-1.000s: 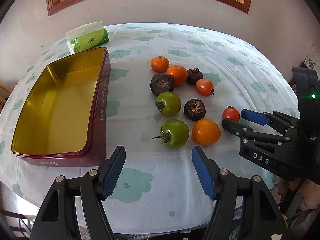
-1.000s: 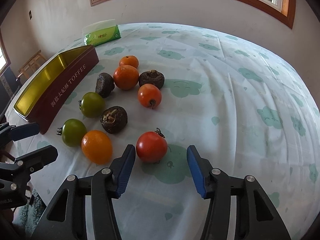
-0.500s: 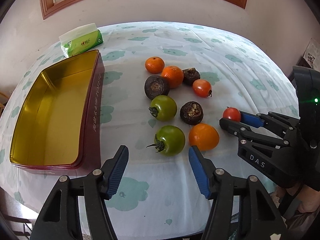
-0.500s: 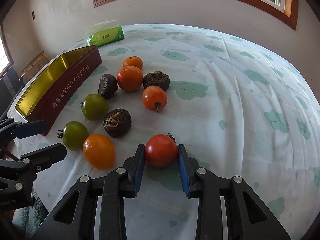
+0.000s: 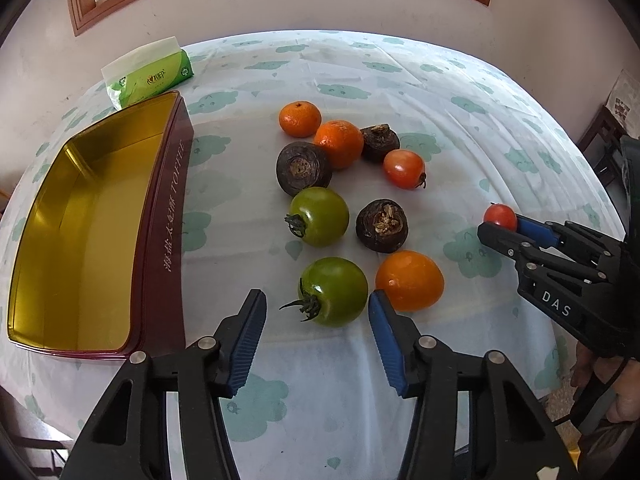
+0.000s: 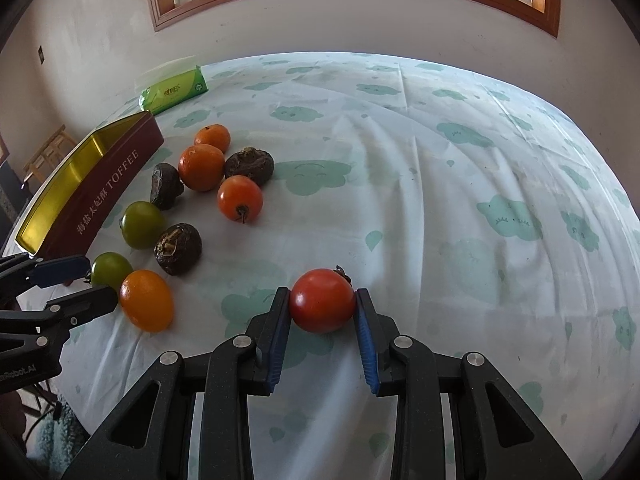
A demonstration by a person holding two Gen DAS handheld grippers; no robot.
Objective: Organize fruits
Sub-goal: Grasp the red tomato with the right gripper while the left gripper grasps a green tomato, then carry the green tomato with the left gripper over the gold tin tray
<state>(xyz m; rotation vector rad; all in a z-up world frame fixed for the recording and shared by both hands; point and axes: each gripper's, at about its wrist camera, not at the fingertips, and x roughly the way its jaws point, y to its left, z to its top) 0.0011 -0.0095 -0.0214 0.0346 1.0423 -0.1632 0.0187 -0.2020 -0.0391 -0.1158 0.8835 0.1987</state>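
Observation:
Several fruits lie on a cloud-print tablecloth. My right gripper [image 6: 322, 292] is shut on a red tomato [image 6: 322, 300], both blue pads pressing its sides; from the left wrist view this gripper [image 5: 502, 227] and the tomato [image 5: 499, 216] sit at the far right. My left gripper [image 5: 316, 296] straddles a green tomato [image 5: 332, 292], its jaws closing with a gap still showing at the left pad [image 5: 250, 328]. From the right wrist view, the left gripper [image 6: 100, 279] is around that green tomato [image 6: 111, 267]. An orange tomato [image 5: 410, 280] lies just right of it.
An open gold-lined toffee tin [image 5: 162, 216] stands at the left with nothing in it. Behind the green tomato lie a second green tomato [image 5: 318, 216], three dark round fruits, two mandarins and a red-orange tomato [image 5: 404, 168]. A green tissue pack [image 5: 148, 76] sits at the back.
My right gripper went from open to shut on the red tomato. My left gripper advanced onto the nearest green tomato and its jaws narrowed around it.

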